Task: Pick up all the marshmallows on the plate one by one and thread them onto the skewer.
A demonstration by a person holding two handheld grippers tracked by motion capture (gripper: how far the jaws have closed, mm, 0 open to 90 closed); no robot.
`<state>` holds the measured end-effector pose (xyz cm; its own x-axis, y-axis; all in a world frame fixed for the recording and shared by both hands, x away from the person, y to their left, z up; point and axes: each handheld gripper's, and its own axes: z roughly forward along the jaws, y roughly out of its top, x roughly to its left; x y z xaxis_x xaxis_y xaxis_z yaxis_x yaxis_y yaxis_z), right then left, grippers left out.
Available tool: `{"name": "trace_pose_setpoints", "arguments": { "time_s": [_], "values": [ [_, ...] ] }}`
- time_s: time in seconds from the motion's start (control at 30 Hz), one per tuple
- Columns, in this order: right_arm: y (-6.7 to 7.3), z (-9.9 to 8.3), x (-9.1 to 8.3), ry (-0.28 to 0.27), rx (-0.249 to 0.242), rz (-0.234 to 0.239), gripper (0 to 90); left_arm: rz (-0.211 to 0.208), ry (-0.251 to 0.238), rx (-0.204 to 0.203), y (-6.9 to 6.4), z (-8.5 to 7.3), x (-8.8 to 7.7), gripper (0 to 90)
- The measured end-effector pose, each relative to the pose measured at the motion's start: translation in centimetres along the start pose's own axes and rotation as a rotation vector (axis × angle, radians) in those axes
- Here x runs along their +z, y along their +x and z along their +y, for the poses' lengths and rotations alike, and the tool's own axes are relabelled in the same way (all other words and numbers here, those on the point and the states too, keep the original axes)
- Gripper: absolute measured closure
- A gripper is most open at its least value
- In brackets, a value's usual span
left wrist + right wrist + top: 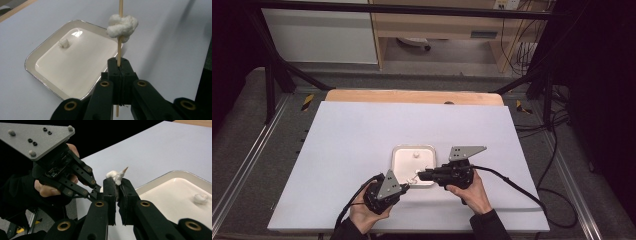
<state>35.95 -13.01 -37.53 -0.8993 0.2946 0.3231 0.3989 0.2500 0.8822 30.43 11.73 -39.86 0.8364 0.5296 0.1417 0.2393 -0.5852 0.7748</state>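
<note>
My left gripper point(119, 65) is shut on a thin wooden skewer point(119, 52) that rises from its jaws. A puffy white lump point(122, 26) is threaded on the stick above them. My right gripper point(117, 182) is shut on another white lump point(113, 176) at the skewer's pointed tip point(125, 169), which pokes out past it. In the high view the left gripper point(406, 186) and the right gripper point(422, 175) meet tip to tip over the near edge of a white square dish point(394, 160). One small white piece point(416, 154) lies in the dish.
The dish point(26, 65) sits on a large white board point(362, 130) that covers a wooden table. A black cable point(512, 185) trails from the right gripper across the board's right side. Metal frame rails run along both sides.
</note>
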Motion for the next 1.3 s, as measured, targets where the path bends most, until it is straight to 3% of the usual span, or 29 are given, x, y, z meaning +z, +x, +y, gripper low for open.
{"name": "trace_pose_setpoints", "arguments": {
  "time_s": [0.2, 0.5, 0.57, 0.6, 0.7, 0.77, 0.8, 0.83, 0.87, 1.1, 1.13, 1.17, 1.2, 1.3],
  "values": [
    [0.0, -0.2, 0.2, -0.003, -0.001, 0.003, 85.2, -0.005, -0.007, -0.007, 0.1, 0.0, 0.0, 89.4],
    [0.0, -0.7, 1.0, 0.039, 0.0, 0.018, 85.0, 0.0, -0.02, 0.008, -0.1, 0.4, -0.2, 89.4],
    [0.0, -0.8, 1.1, 0.042, -0.007, 0.014, 84.8, -0.033, -0.044, -0.024, 0.1, 0.2, -0.2, 89.4],
    [0.1, -0.6, 1.0, 0.047, -0.016, 0.012, 84.5, -0.028, -0.048, -0.017, 0.1, 0.3, -0.3, 89.4],
    [0.1, -0.4, 0.8, 0.011, -0.004, 0.025, 82.8, -0.021, -0.065, -0.025, 0.3, 0.5, -0.6, 89.3],
    [0.2, -0.4, 1.0, -0.005, 0.0, 0.007, 78.4, -0.02, -0.065, -0.042, 0.5, 0.3, -0.4, 89.3],
    [0.2, -0.5, 1.0, -0.006, 0.006, -0.01, 66.4, -0.022, -0.071, -0.045, 0.6, 0.2, -0.3, 89.2],
    [0.1, -0.5, 1.1, -0.018, 0.019, -0.056, 54.0, -0.02, -0.075, -0.053, 0.6, 0.1, -0.3, 89.2],
    [0.0, -0.5, 1.0, -0.018, 0.018, -0.089, 52.6, -0.02, -0.073, -0.053, 0.8, 0.0, -0.3, 89.2],
    [0.0, -0.5, 1.1, -0.05, -0.037, -0.16, 37.5, -0.013, -0.065, -0.081, 1.2, -0.2, -0.3, 89.1],
    [0.0, -0.5, 1.1, -0.053, -0.04, -0.17, 36.4, 0.0, -0.054, -0.093, 1.3, -0.2, -0.2, 89.1],
    [0.0, -0.5, 1.1, -0.059, -0.042, -0.172, 29.9, 0.018, -0.046, -0.105, 1.6, -0.4, -0.2, 89.2],
    [0.0, -0.4, 0.9, -0.07, -0.037, -0.154, 28.5, 0.007, -0.054, -0.135, 2.1, -0.7, -0.3, 89.2],
    [0.2, 0.0, 0.3, -0.085, -0.052, -0.175, 26.1, 0.011, -0.059, -0.16, 2.8, -1.2, -0.5, 89.2]
  ]
}}
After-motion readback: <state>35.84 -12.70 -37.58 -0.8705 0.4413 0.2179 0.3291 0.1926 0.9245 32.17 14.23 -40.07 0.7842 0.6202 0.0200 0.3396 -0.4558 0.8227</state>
